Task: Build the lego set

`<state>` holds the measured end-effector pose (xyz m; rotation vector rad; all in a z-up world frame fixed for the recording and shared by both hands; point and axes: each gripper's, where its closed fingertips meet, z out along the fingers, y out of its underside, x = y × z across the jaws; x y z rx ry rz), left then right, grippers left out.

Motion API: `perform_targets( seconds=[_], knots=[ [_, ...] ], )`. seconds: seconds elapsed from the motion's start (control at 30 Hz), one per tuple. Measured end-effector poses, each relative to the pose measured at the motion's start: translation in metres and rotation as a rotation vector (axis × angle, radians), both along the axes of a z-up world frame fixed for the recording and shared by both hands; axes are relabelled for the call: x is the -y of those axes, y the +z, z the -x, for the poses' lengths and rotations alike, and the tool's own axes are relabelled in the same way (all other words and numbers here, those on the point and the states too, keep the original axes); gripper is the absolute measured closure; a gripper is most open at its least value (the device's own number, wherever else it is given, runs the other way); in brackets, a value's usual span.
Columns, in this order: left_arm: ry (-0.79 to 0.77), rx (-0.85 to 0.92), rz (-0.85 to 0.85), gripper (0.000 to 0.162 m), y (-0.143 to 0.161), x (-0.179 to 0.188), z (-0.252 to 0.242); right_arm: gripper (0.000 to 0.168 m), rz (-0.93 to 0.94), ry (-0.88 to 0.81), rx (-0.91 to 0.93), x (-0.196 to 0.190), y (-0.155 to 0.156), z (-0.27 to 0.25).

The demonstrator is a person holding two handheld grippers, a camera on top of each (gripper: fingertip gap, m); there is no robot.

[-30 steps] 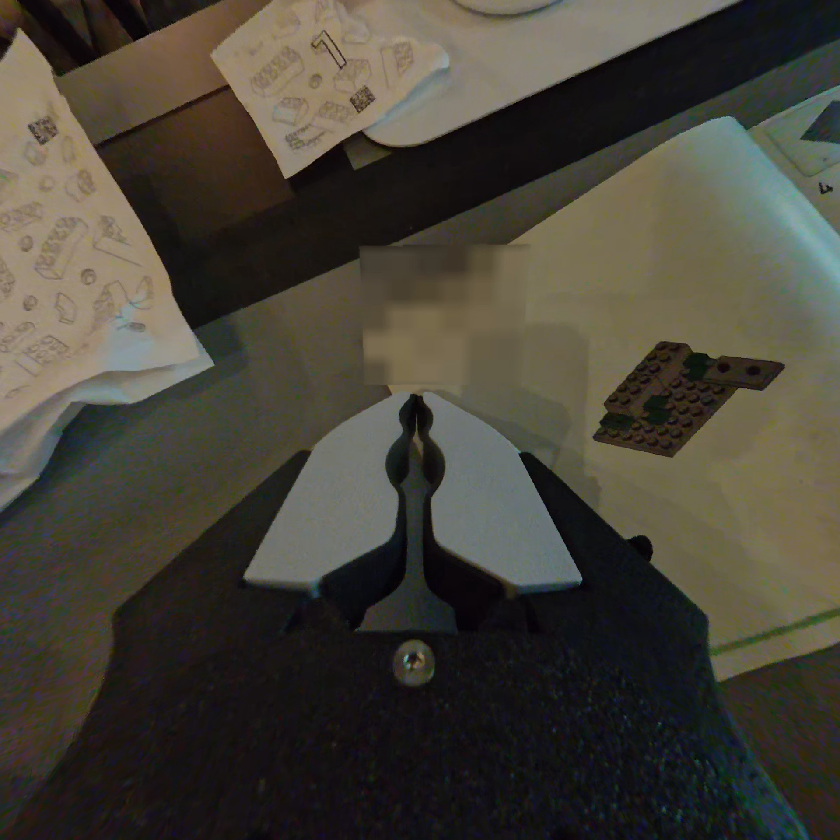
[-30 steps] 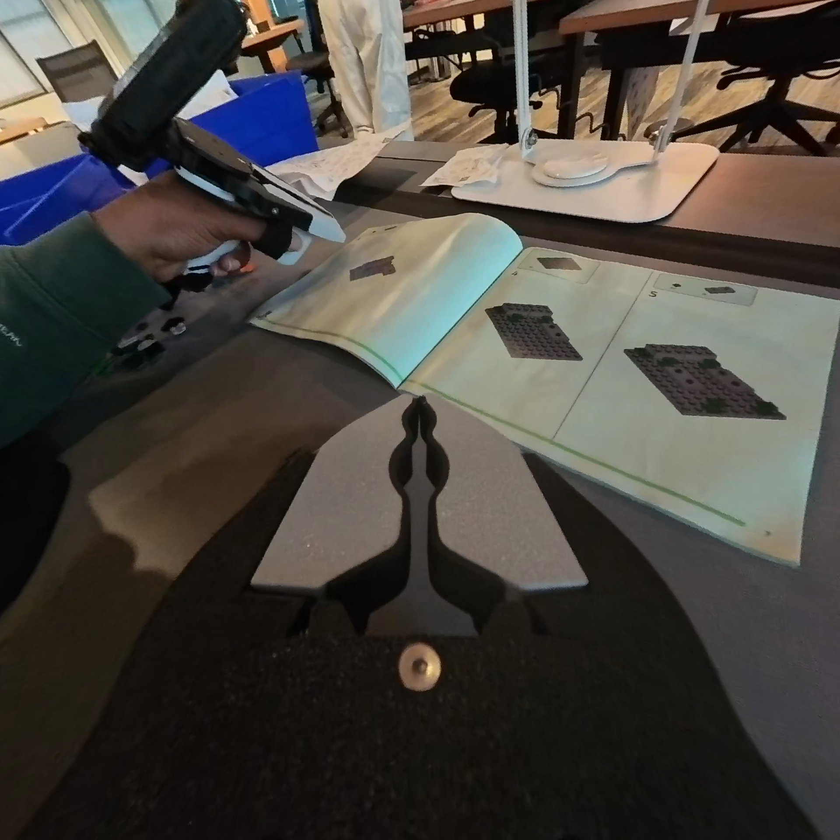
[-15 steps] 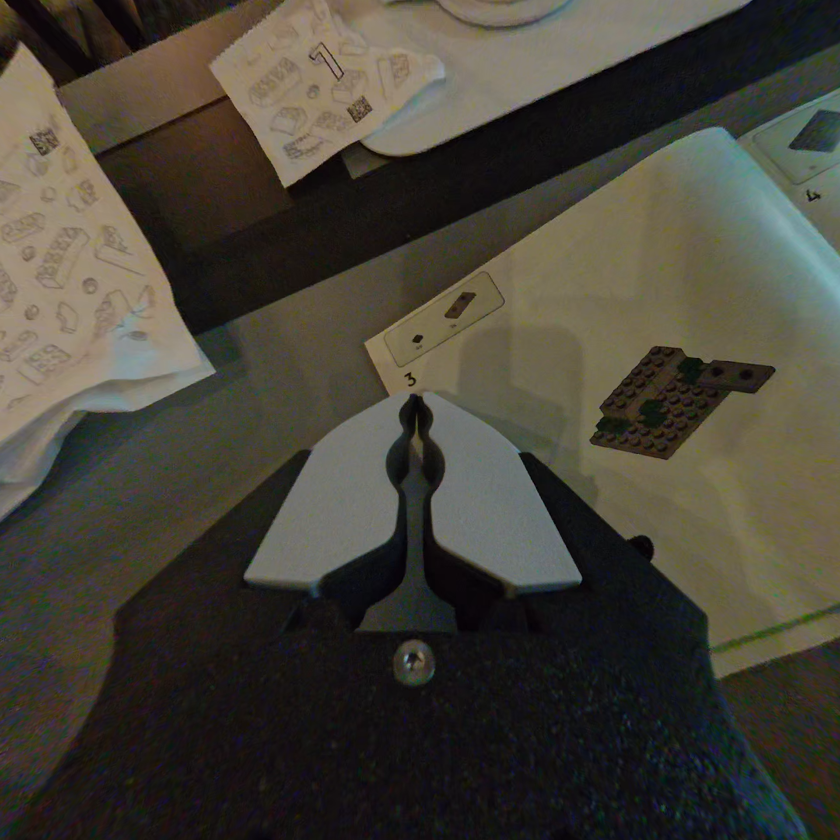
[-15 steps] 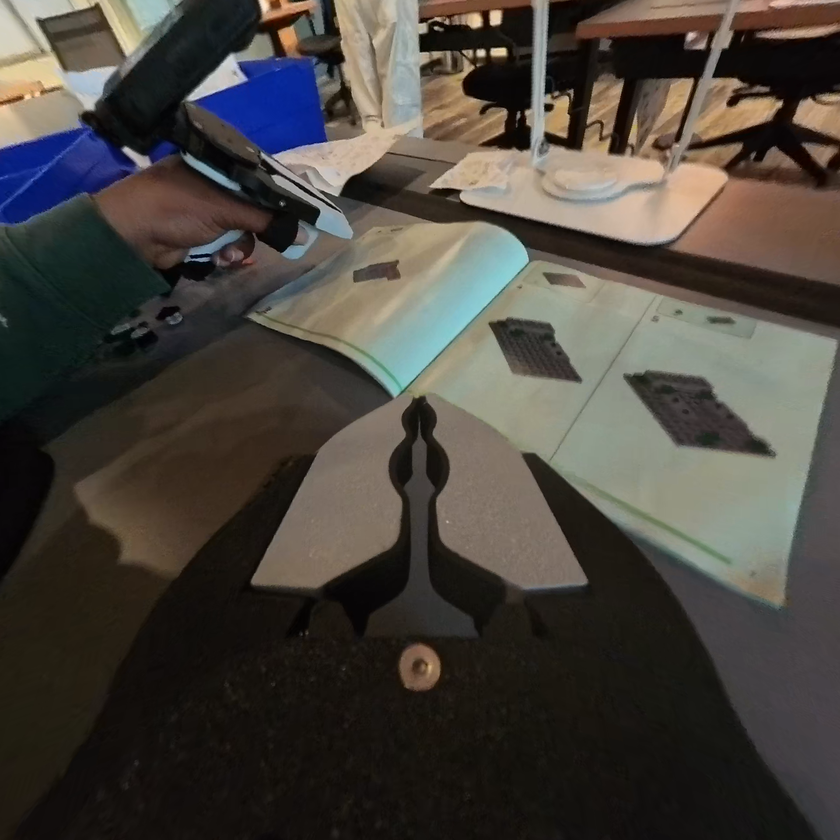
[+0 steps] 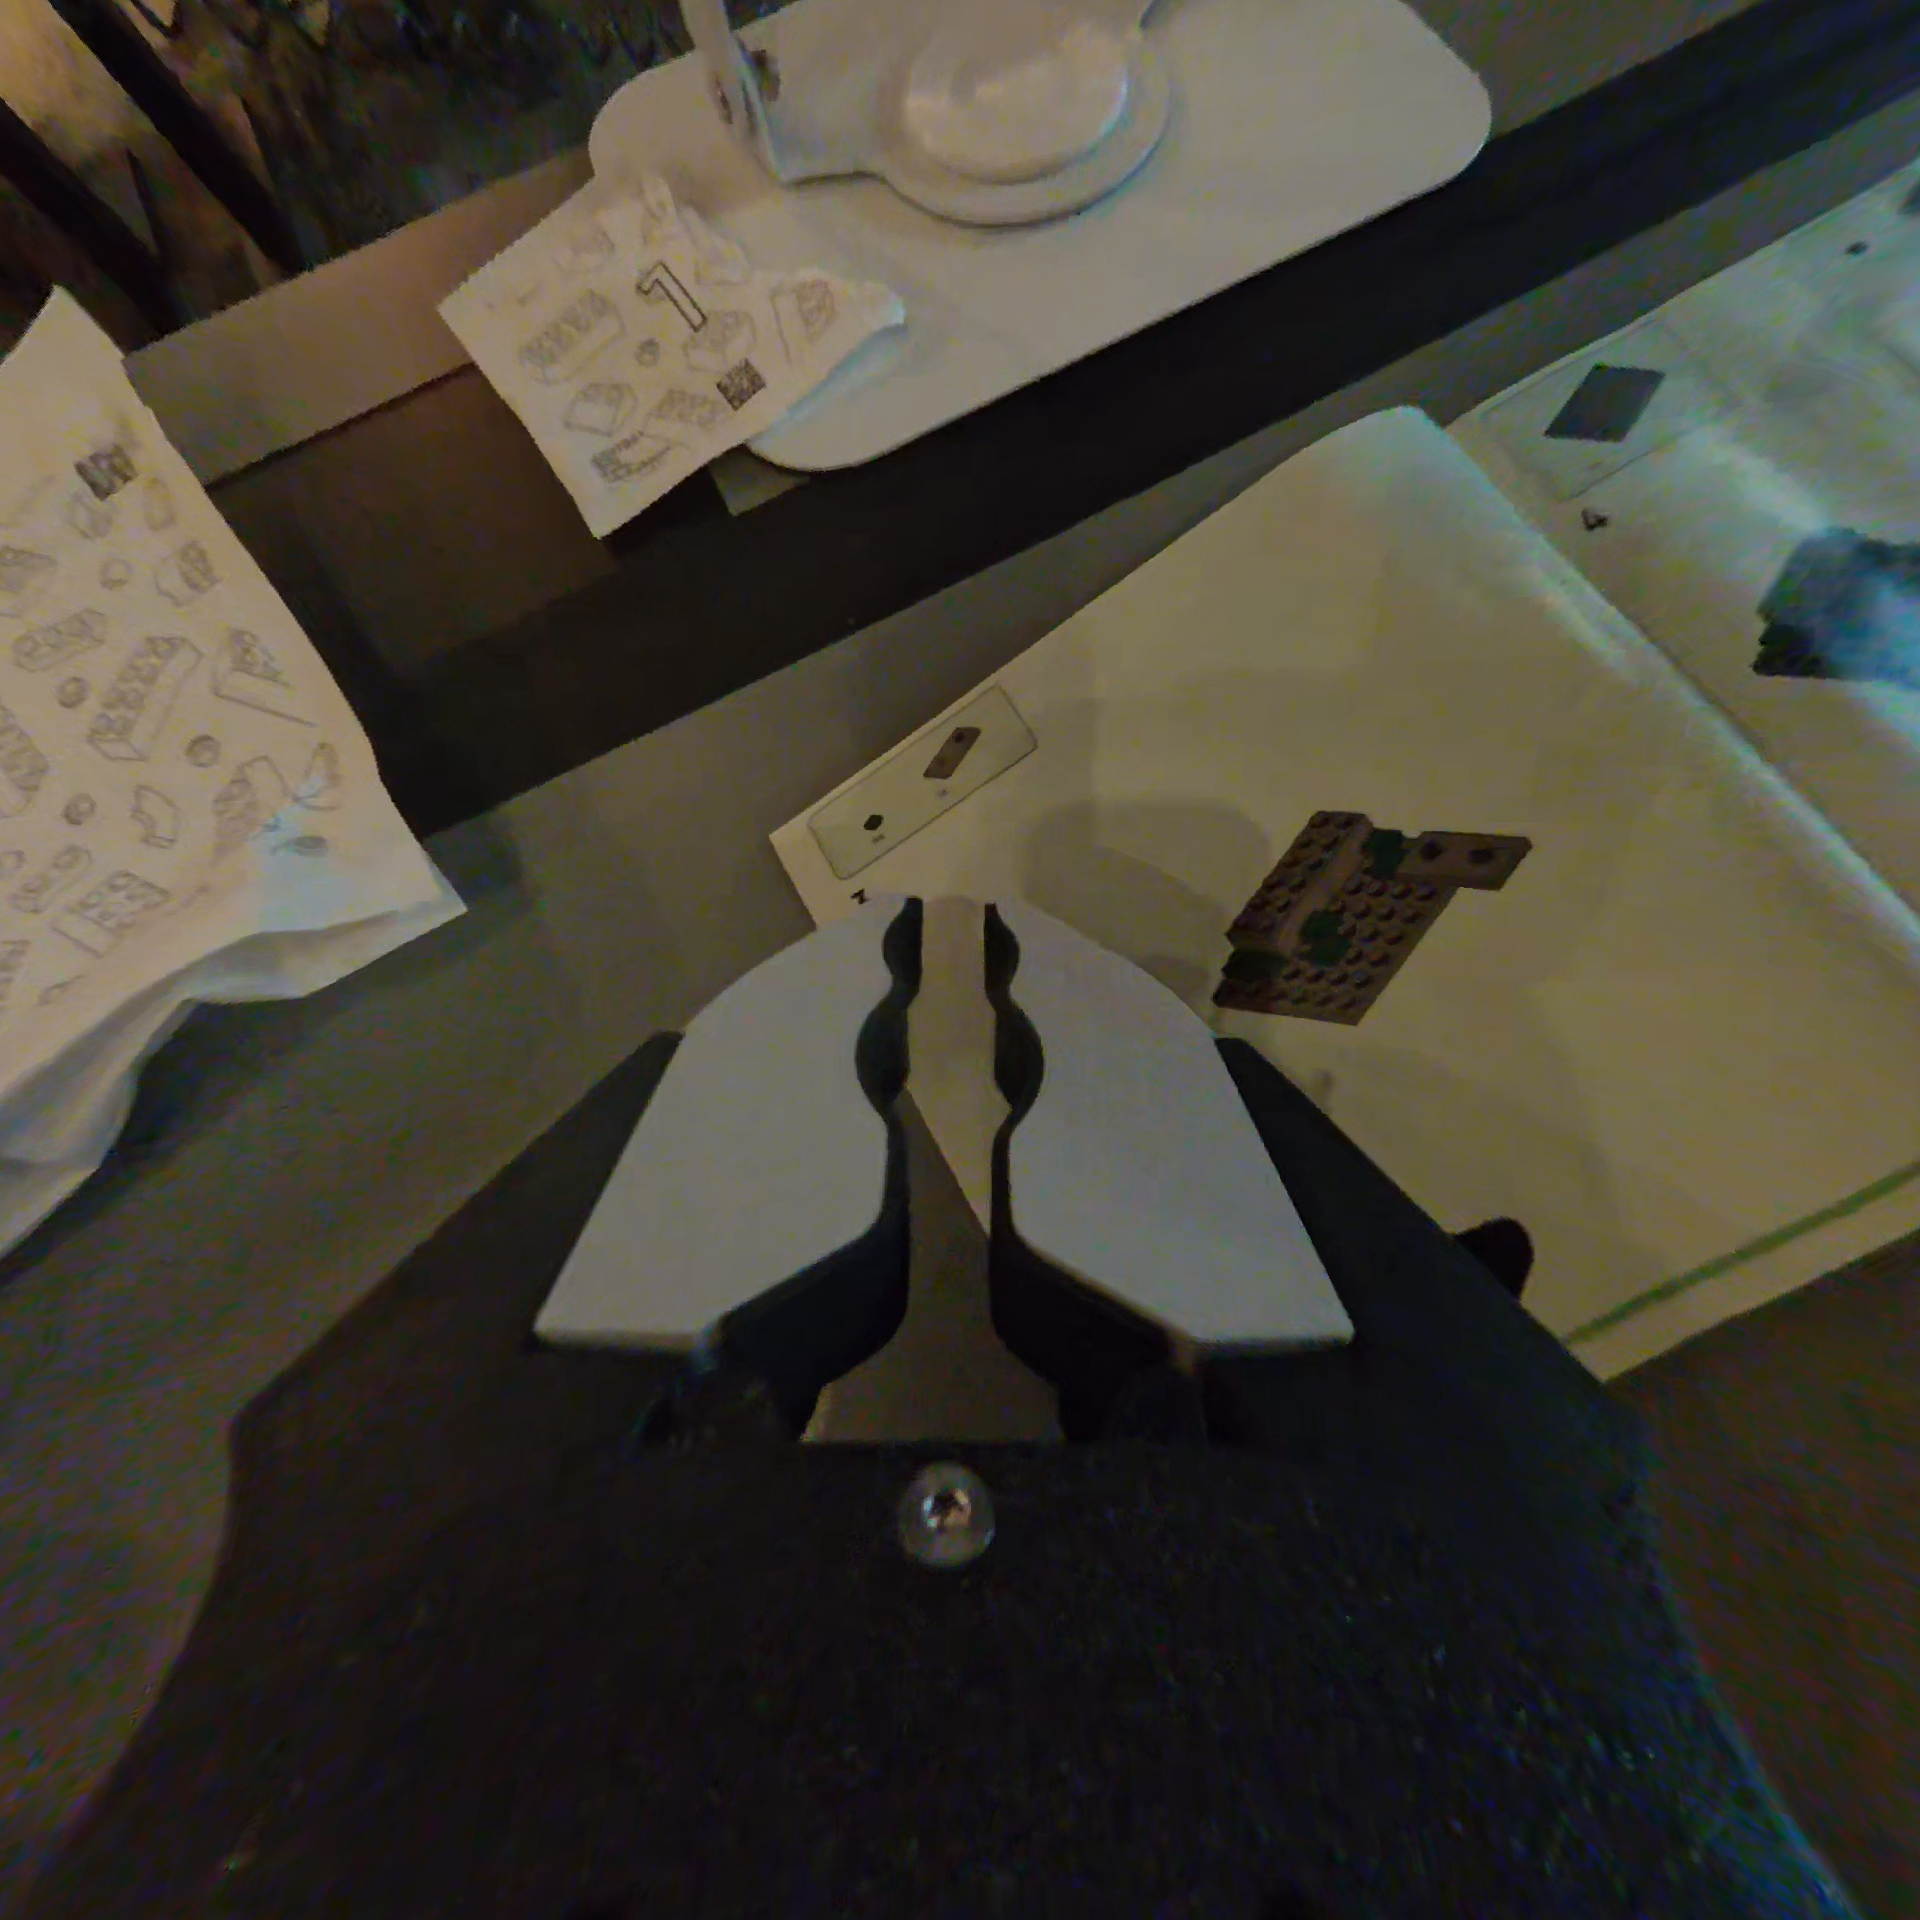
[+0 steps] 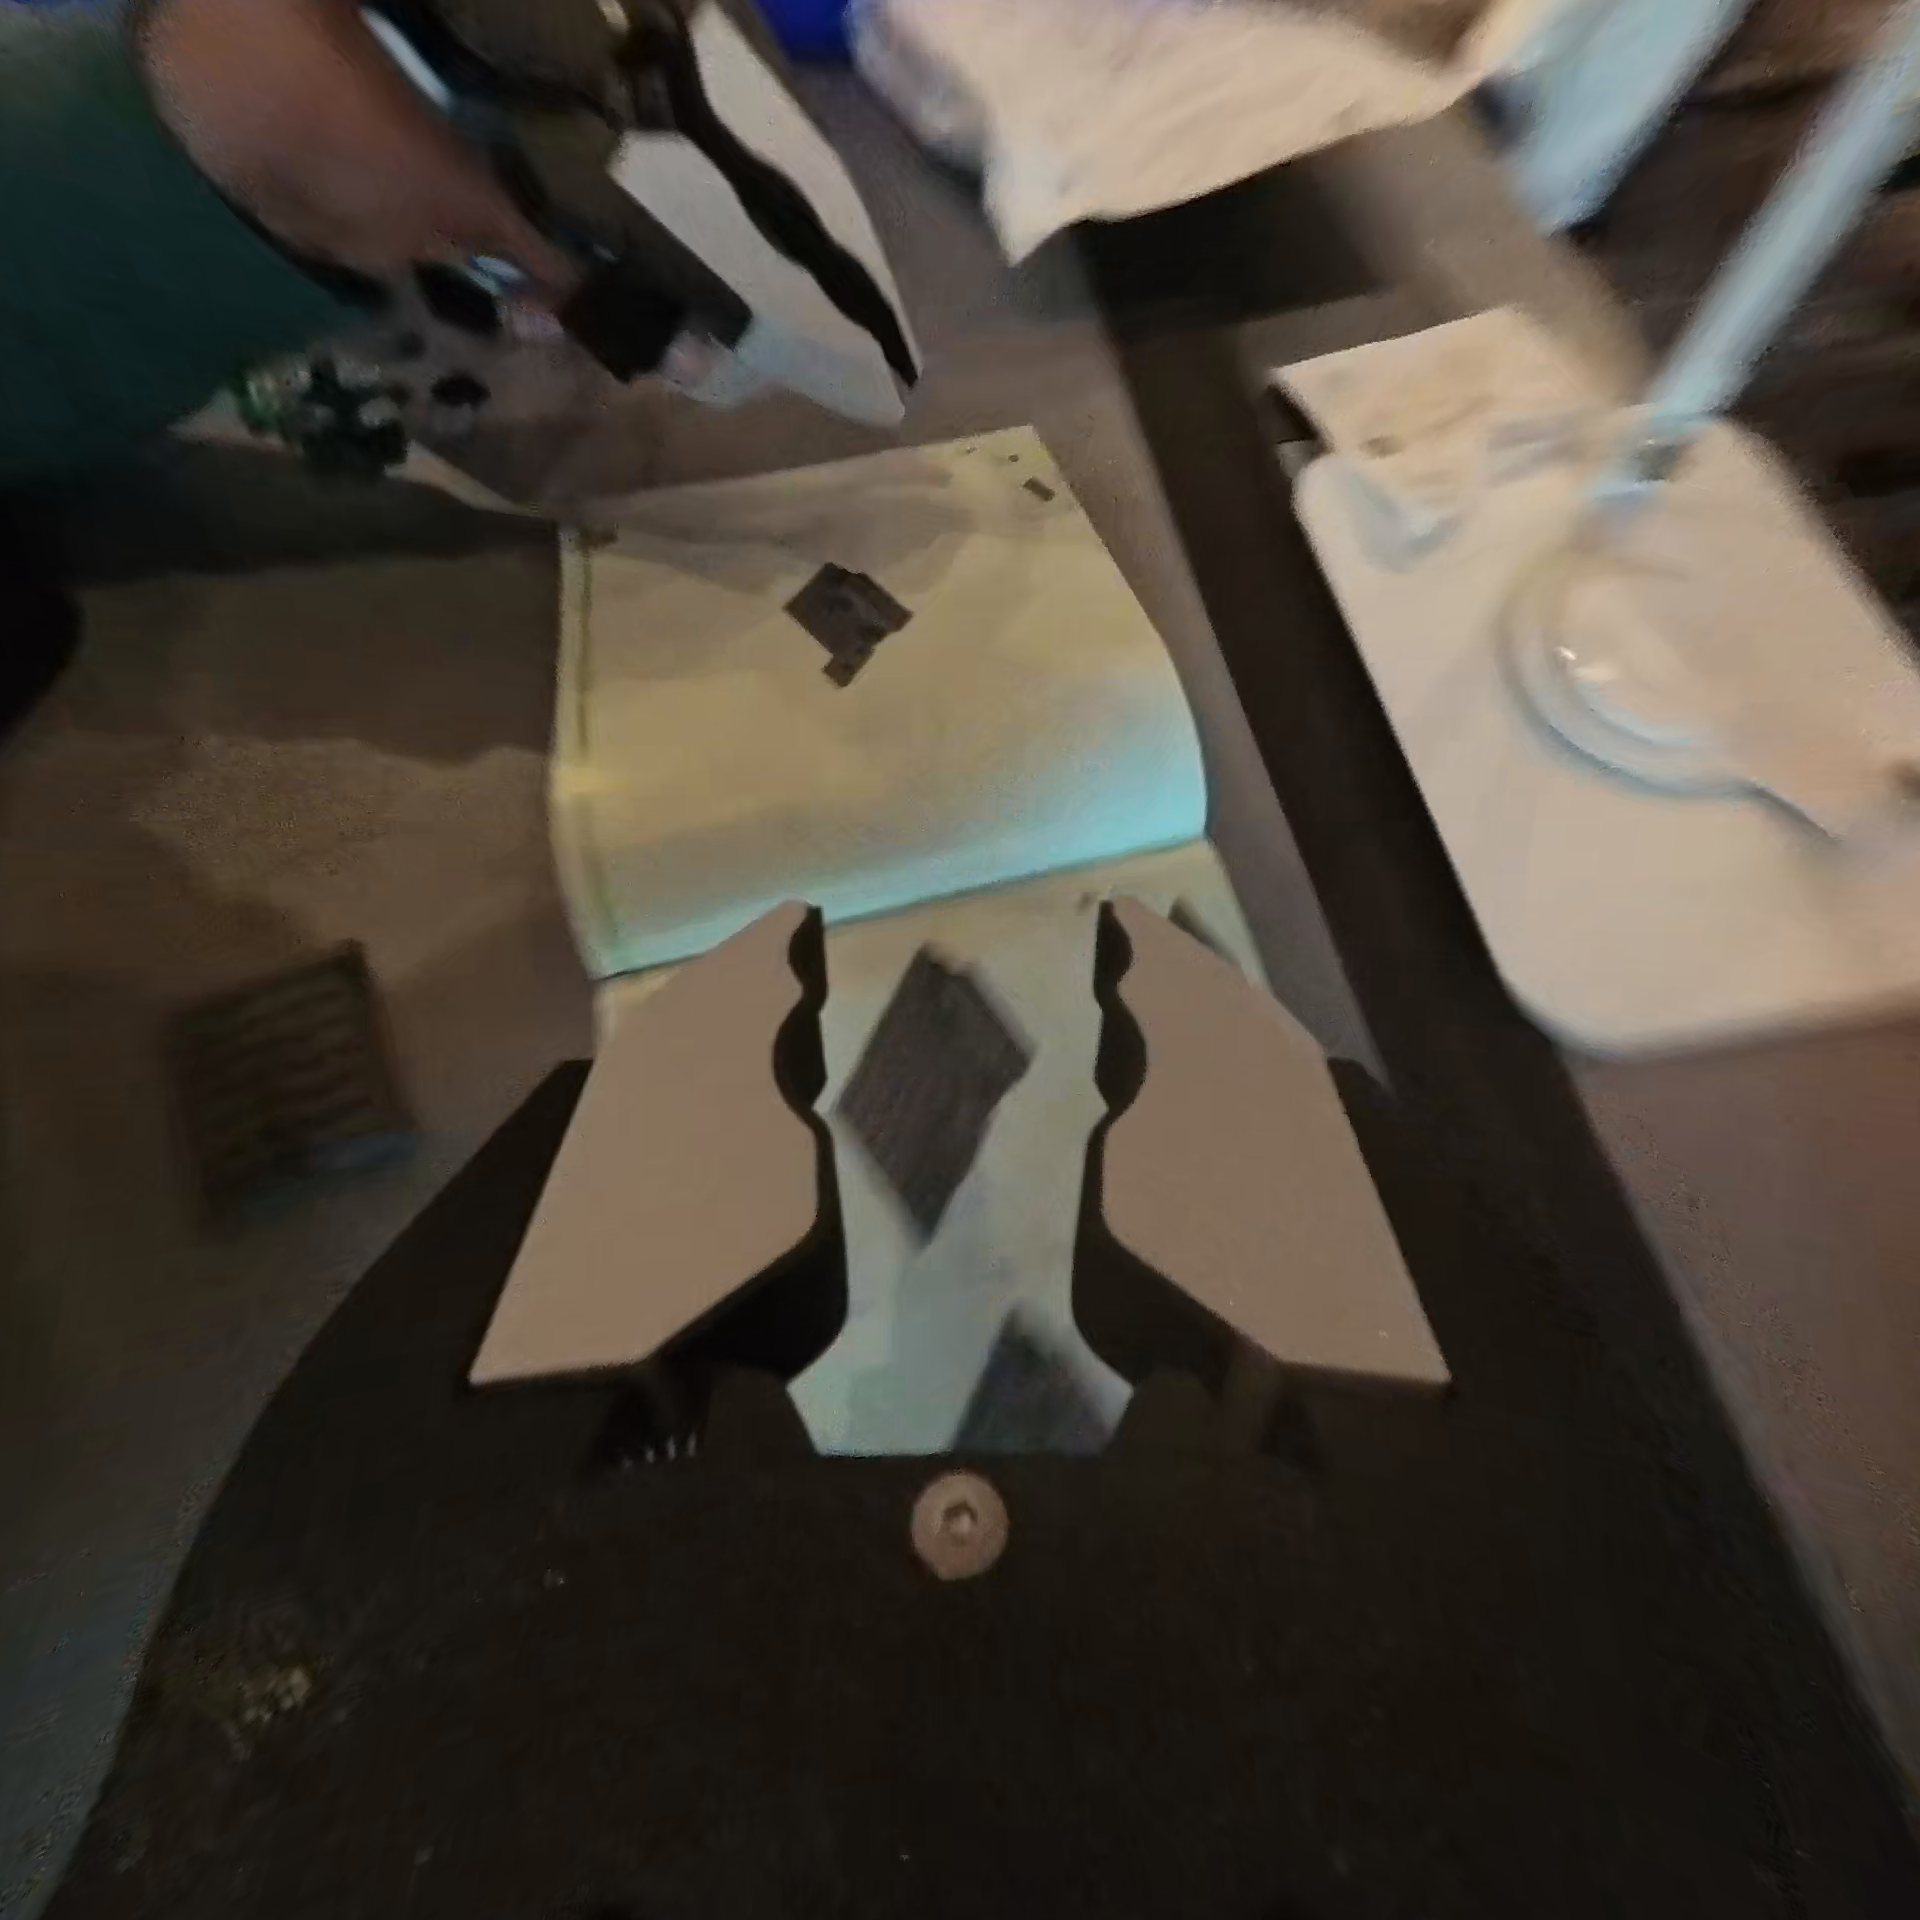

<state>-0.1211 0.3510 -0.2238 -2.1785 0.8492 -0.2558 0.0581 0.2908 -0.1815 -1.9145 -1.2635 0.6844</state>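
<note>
Grey fingers of both grippers, left (image 5: 943, 914) and right (image 6: 954, 920), parted, empty, above instruction booklet (image 5: 1455, 665).

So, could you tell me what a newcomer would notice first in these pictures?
Most likely the open booklet lying flat on the grey table, its pages showing brick-build drawings. The right claw hangs open over it, and the left claw, slightly parted, points at its near corner. Farther back sit a white lamp base and printed paper bags.
</note>
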Motion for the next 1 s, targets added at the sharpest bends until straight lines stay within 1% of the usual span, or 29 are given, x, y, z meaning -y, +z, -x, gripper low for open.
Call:
perform_targets(
  seconds=[0.07, 0.17, 0.23, 0.33, 0.37, 0.4, 0.5, 0.53, 0.57, 0.7, 0.83, 0.93, 1.0],
  knots=[
    [-0.006, 0.0, 0.001, 0.15, 0.002, 0.002, -0.001, 0.115, 0.067, 0.082, -0.002, -0.023, -0.01, 0.02],
    [-0.006, 0.005, -0.002, 0.15, 0.005, 0.006, -0.001, 0.112, 0.142, 0.14, 0.032, -0.052, -0.03, 0.041],
    [-0.005, 0.003, -0.003, 0.15, 0.005, 0.006, 0.001, 0.113, 0.184, 0.168, 0.025, -0.063, -0.038, 0.052],
    [-0.005, 0.005, 0.0, 0.15, 0.005, 0.006, 0.002, 0.113, 0.25, 0.187, 0.08, -0.073, -0.052, 0.055],
    [-0.008, 0.005, 0.0, 0.15, 0.004, 0.007, 0.001, 0.115, 0.291, 0.206, 0.076, -0.071, -0.055, 0.056],
    [-0.011, 0.003, -0.001, 0.15, 0.004, 0.007, 0.001, 0.12, 0.327, 0.222, 0.074, -0.067, -0.057, 0.056],
    [-0.022, 0.004, -0.003, 0.149, 0.004, 0.008, -0.002, 0.139, 0.35, 0.216, 0.101, -0.062, -0.065, 0.053],
    [-0.023, 0.005, 0.001, 0.149, 0.004, 0.008, -0.002, 0.153, 0.353, 0.216, 0.09, -0.06, -0.063, 0.053],
    [-0.026, 0.004, 0.007, 0.148, 0.002, 0.008, -0.003, 0.161, 0.354, 0.218, 0.079, -0.057, -0.061, 0.052],
    [-0.034, 0.021, 0.058, 0.141, -0.005, 0.011, -0.001, 0.167, 0.292, 0.189, 0.06, -0.049, -0.05, 0.046],
    [-0.046, 0.125, 0.114, 0.134, -0.001, 0.014, -0.004, 0.168, 0.216, 0.157, 0.005, -0.039, -0.033, 0.039],
    [-0.083, 0.203, 0.187, 0.122, -0.001, 0.021, -0.01, 0.168, 0.151, 0.146, -0.069, -0.034, -0.014, 0.036],
    [-0.101, 0.224, 0.222, 0.112, -0.006, 0.025, -0.013, 0.168, 0.109, 0.15, -0.11, -0.029, -0.002, 0.032]
  ],
)
